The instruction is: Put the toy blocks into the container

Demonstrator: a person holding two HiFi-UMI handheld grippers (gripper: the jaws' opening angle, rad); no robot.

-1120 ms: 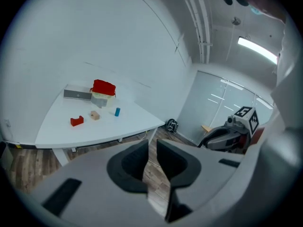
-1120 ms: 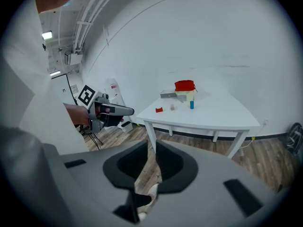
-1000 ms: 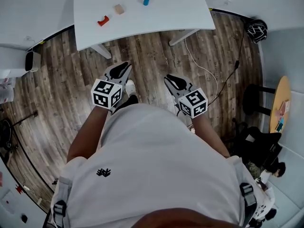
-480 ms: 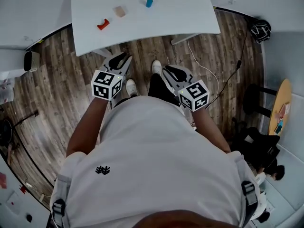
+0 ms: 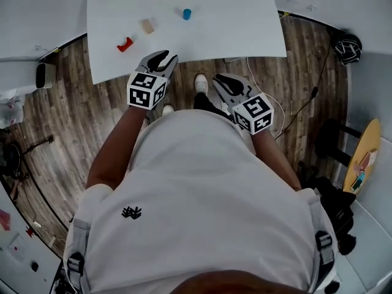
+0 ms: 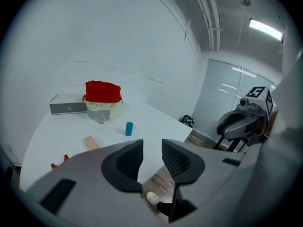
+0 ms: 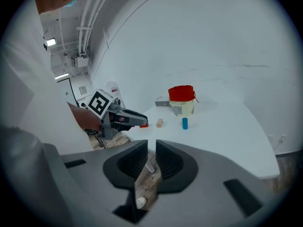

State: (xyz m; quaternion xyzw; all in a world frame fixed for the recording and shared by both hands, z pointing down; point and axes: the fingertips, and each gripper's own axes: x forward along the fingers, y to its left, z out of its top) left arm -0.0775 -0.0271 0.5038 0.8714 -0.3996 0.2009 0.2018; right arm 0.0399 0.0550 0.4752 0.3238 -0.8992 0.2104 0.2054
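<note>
Grey box (image 6: pixel 68 108) beside the red-topped container (image 6: pixel 102 105); left tongs (image 6: pixel 151 151), empty, just opened partway; right tongs (image 7: pixel 151 149) narrow, empty.

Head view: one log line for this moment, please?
left claw: just opening, empty | right claw: open, empty | red block, tan block, blue block on table

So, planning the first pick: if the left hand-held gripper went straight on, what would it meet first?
Probably bare white table near its front edge. The left hand-held gripper, jaws just opening, holds nothing; the blue cylinder sits left of that line.
</note>
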